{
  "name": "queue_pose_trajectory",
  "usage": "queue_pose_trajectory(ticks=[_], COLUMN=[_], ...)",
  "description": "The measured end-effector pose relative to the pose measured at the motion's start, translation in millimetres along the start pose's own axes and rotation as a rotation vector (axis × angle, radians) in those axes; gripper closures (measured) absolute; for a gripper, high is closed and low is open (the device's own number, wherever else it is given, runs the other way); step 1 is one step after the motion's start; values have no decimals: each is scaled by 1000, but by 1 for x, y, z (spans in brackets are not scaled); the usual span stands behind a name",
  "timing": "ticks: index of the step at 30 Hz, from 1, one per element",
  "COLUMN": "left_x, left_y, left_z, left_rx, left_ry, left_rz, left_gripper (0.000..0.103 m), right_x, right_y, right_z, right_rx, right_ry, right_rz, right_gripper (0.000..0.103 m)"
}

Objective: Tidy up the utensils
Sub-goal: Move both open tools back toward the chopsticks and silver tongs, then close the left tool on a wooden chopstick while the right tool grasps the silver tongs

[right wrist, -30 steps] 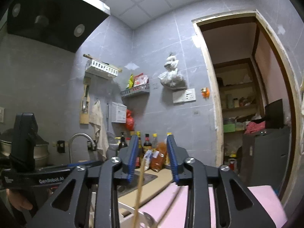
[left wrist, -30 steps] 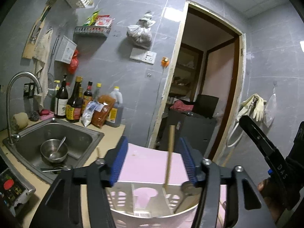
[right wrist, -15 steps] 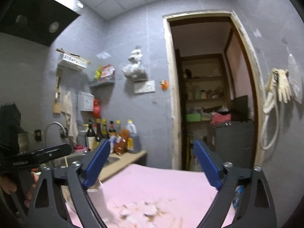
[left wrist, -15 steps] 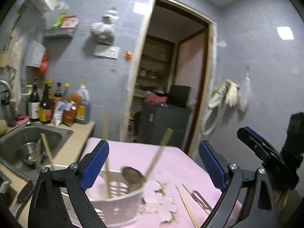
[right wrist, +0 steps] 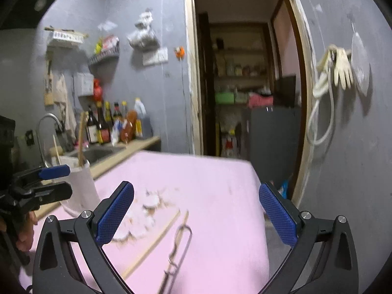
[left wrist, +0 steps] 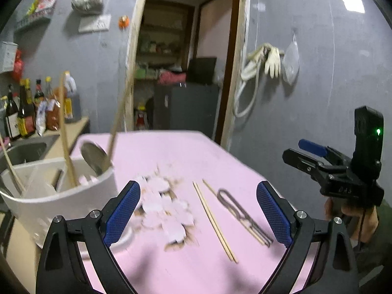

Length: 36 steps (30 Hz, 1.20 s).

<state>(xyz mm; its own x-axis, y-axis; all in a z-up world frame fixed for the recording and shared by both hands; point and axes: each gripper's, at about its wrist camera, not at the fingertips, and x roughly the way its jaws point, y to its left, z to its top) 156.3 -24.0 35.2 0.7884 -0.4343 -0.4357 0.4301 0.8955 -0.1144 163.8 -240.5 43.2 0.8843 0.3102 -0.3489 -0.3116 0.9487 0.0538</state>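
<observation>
Both the left gripper [left wrist: 197, 210] and right gripper [right wrist: 196, 213] hold their jaws wide apart, empty, above the pink counter [left wrist: 171, 152], right of the white utensil holder [left wrist: 66, 196], near the chopsticks [left wrist: 214, 220].

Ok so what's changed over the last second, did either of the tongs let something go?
Both tongs have opened wide and pulled back from the white utensil holder. The left tongs had been closed around a spoon handle, now released: the spoon stands in the holder. The right tongs are open and empty too. The chopsticks and the metal utensil lie untouched on the pink table.
</observation>
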Motion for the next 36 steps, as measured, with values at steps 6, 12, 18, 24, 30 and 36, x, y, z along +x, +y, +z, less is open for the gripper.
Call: queue_pose_trajectory(ticks=[6,12,18,24,30,36], left_x=[33,57,82,102,119,135], left_y=[-5,1,9,15,22,26], left_z=[-13,-15,-14,-15,-15,-12], left_rx=[-17,-61,-118,-166,-206,-224], left_ry=[152,251,357,439,508,539], left_rz=[4,-38,-86,-113,-128,-123], left_gripper=[10,15,42,58,71,83], right_x=[20,43,68,92,104,108], right_y=[-13,-18,-16,-4,2,3], right_z=[-19,-30,-37,-45,-45,-45], right_rx=[30,64,100,73,33,-3], right_ry=[152,288,404,486,519,540], right_rz=[8,46,90,123,128,130], right_gripper=[0,15,35,47,56,59])
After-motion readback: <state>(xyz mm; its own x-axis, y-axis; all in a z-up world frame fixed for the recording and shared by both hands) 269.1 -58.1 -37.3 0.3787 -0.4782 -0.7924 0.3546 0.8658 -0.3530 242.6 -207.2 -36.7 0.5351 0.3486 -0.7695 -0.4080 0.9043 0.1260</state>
